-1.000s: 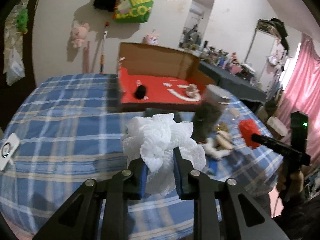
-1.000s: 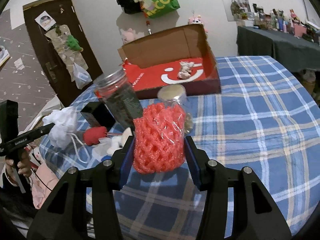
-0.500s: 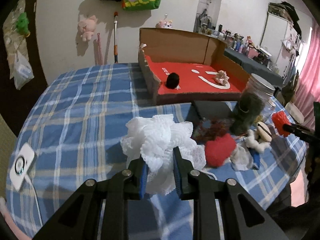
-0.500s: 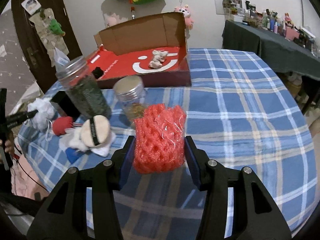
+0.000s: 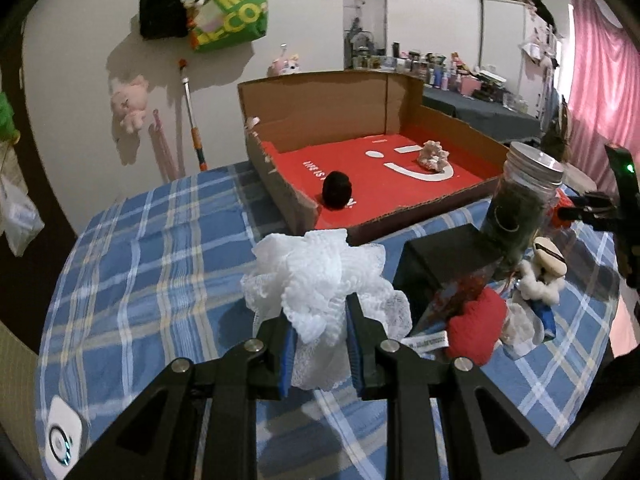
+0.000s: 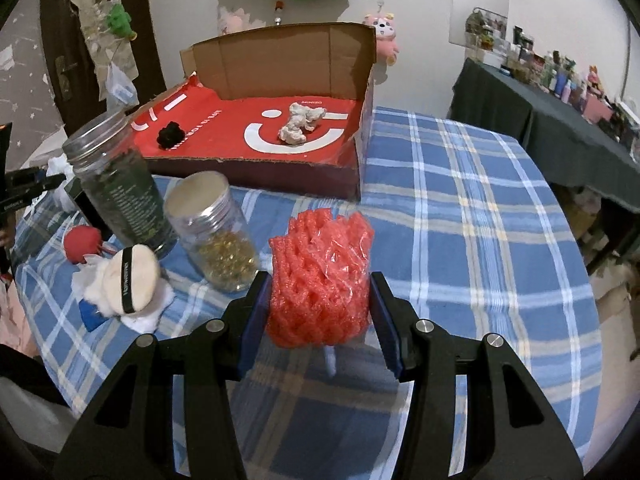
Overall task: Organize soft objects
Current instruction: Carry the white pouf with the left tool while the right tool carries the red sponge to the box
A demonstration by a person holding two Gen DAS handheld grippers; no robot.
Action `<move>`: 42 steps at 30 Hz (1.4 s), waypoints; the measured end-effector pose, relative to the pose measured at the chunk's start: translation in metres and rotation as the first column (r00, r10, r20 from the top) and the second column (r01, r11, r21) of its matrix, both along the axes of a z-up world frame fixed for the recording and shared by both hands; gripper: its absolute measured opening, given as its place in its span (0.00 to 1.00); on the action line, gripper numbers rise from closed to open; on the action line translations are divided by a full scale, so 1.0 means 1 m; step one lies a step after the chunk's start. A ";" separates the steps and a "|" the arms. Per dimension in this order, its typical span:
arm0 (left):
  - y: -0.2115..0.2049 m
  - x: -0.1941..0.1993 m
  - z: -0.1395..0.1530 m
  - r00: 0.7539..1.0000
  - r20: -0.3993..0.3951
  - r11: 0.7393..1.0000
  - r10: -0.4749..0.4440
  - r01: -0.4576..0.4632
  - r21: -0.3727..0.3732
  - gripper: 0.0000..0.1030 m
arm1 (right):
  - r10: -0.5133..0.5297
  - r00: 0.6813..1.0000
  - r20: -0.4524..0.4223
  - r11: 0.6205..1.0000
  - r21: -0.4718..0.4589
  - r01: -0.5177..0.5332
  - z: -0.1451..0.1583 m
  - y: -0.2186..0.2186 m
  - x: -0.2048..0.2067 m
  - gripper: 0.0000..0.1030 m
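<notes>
The left gripper (image 5: pixel 318 342) is in the lower middle of its frame, and its fingers are clamped on a white mesh bath pouf (image 5: pixel 320 280), which stands out above them. In the right wrist view the right gripper (image 6: pixel 318 320) holds a red foam net (image 6: pixel 320 280) in the same way, its fingers pressed on both sides of it, in the lower centre of the frame.

Both are above a counter with a blue plaid cloth (image 6: pixel 460 220). In the upper middle of each frame sits an open cardboard box (image 5: pixel 320 112) with a red inside. In the box lie a black pompom (image 5: pixel 338 190) and a pale scrunchie (image 5: pixel 432 156), well apart from each other.

In the left part of the right wrist view stand a jar with dark contents (image 6: pixel 116 192) and, just beside it, a jar with golden beads (image 6: pixel 216 228). In front of them lie a red ball (image 6: pixel 82 242) and a white plush with a cream pad (image 6: pixel 128 284). A white device (image 5: pixel 62 442) lies in the lower left corner of the left wrist view.
</notes>
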State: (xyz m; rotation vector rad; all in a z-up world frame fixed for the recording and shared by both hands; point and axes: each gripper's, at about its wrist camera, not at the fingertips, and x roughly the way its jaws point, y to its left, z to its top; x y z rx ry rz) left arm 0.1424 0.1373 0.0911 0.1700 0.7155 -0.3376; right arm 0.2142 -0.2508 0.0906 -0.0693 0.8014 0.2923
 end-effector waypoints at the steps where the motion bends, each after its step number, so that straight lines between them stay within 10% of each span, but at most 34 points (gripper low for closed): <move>1: 0.000 0.001 0.001 1.000 0.008 1.000 -0.009 0.009 0.006 0.23 | 0.006 1.000 0.001 1.000 0.000 -0.006 0.000 0.000 0.002 0.46; 16: -0.021 0.025 0.028 0.983 0.097 0.985 -0.157 0.150 0.080 0.21 | 0.134 0.990 0.033 0.989 -0.066 -0.132 0.019 0.016 0.040 0.46; 42: -0.066 0.055 0.060 0.967 0.100 0.971 -0.233 0.236 -0.026 0.19 | 0.208 0.977 0.049 0.972 0.101 -0.212 0.053 0.024 0.071 0.25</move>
